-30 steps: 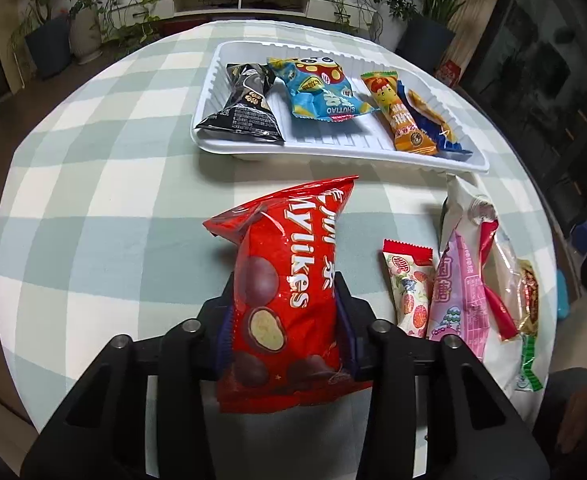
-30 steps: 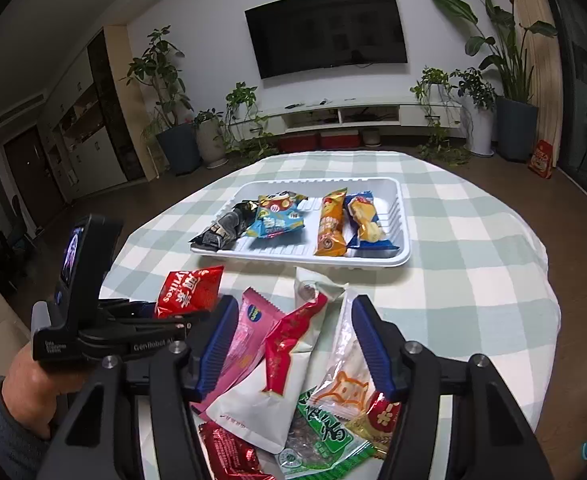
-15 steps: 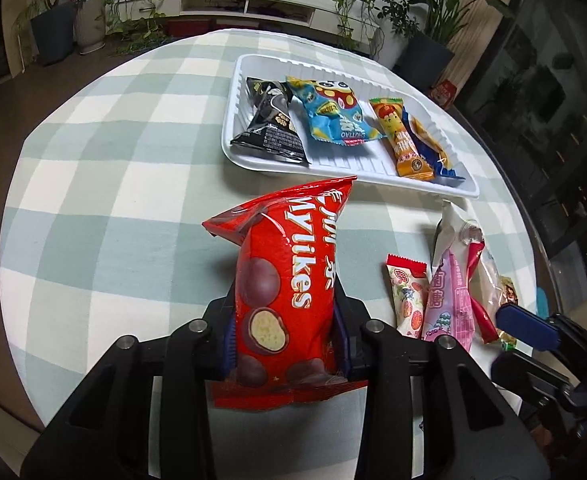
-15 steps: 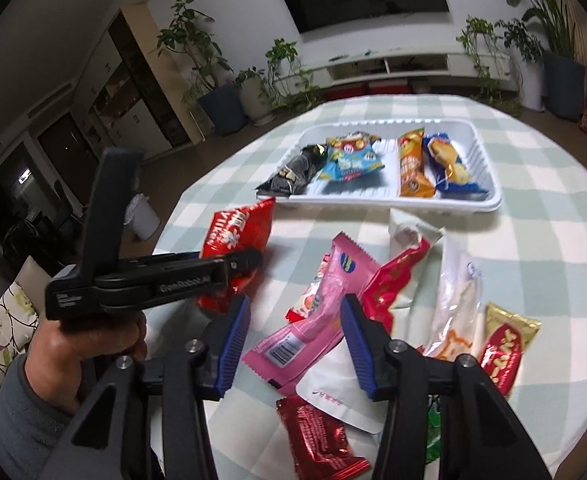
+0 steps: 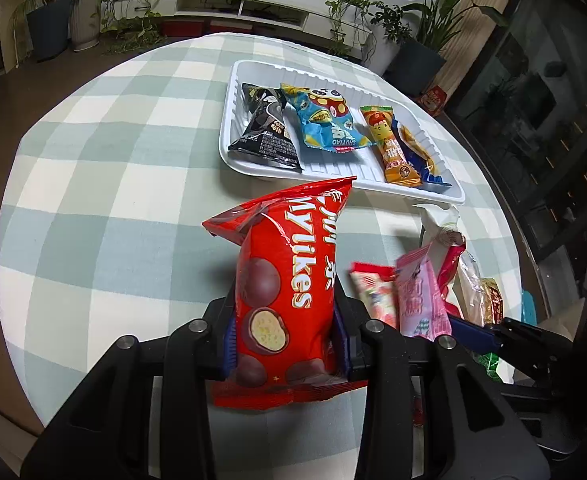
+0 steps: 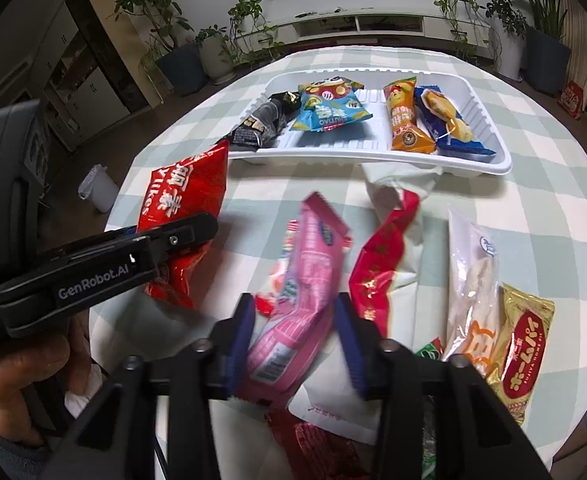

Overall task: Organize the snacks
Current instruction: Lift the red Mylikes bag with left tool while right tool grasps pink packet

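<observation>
Snacks part-sorted: white tray [image 5: 459, 199] at far side of checked tabletop [image 5: 113, 200] holds four packets; loose pile lies near, outside it.

Left tongs [image 5: 285, 334] clenched on red bag [image 5: 289, 280], gripping its lower half from both sides. Bag stands upright, top seal pointing at tray, clear of tabletop as far as can be judged.

Right tongs [image 6: 295, 334] straddle pink packet [image 6: 305, 280]. Jaws stand a little wider than the packet; whether the pads touch it I cannot tell, view is motion-blurred. Packet tilts up off the pile, so probably lifted or wedged.

Handling, judged:
- Red bag is puffed film with round sweets inside: light, springy, slick. A mid-body grip squeezes air and may crush contents; hold near bottom seal is firmer.
- Pink packet is long, flat, floppy. Take it across the narrow width near the middle, or the ends will droop and drag neighbours such as red wrapper [image 6: 377, 264].

Free space in tray looks limited to gaps between packets and the front strip.
</observation>
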Demonstrator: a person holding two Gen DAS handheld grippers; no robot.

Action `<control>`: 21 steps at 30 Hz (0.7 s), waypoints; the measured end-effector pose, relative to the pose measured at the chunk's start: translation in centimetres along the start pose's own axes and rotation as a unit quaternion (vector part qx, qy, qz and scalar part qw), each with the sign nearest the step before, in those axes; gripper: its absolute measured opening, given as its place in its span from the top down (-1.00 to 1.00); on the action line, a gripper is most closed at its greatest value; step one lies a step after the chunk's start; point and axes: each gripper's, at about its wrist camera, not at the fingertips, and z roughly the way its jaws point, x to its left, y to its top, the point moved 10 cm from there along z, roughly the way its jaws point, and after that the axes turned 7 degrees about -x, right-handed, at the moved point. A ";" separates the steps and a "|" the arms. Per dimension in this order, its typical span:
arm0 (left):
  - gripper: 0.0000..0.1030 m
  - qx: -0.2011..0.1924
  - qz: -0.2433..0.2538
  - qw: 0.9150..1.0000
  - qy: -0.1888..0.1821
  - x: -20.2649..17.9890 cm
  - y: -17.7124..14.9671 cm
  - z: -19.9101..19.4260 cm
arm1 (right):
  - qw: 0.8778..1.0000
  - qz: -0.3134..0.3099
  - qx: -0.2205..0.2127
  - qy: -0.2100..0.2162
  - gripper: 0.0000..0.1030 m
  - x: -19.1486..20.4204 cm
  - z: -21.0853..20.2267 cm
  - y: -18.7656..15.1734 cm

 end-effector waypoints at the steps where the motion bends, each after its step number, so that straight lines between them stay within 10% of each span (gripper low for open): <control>1: 0.34 0.000 -0.001 1.000 -0.001 0.0 0.0 0.0 | 1.000 0.001 0.002 0.002 0.33 0.0 0.1 -0.1; 21: 0.34 -0.017 -0.014 1.000 -0.019 -0.3 0.6 -0.8 | 0.984 0.124 -0.075 0.101 0.61 -2.6 -5.0 3.3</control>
